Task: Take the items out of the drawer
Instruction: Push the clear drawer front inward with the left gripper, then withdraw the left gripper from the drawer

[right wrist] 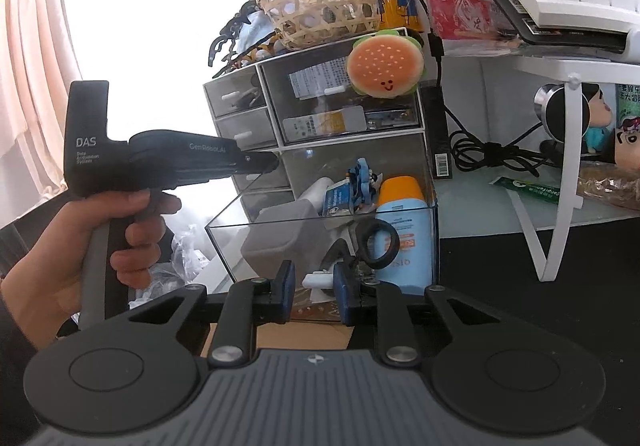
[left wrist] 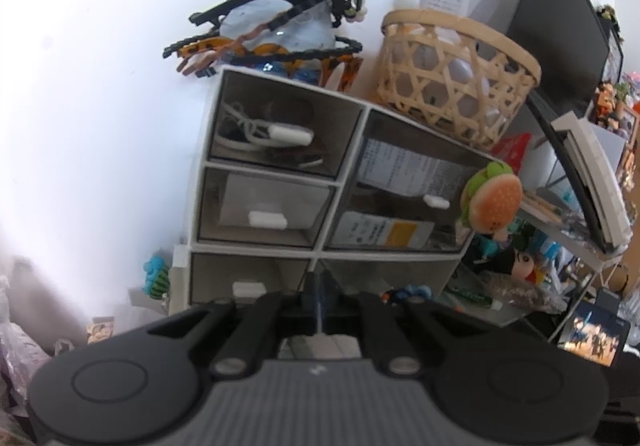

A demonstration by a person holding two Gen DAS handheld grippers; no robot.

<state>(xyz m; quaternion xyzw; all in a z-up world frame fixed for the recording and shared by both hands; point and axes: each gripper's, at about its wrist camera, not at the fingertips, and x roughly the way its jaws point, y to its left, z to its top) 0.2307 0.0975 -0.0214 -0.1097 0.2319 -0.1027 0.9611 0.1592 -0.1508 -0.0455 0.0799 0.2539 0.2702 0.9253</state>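
Right gripper: your blue pads are clamped on the white handle of the pulled-out clear drawer.
Drawer contents: grey case, black scissors, blue sunscreen bottle at its right side.
Left gripper: your left hand holds it at the organizer front, jaws nearly closed, nothing visibly held.
On top: woven basket; burger plush hangs on the upper right drawer.

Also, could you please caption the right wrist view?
Right gripper fingers clasp the white handle of the pulled-out clear drawer holding sunscreen, scissors and a grey case.
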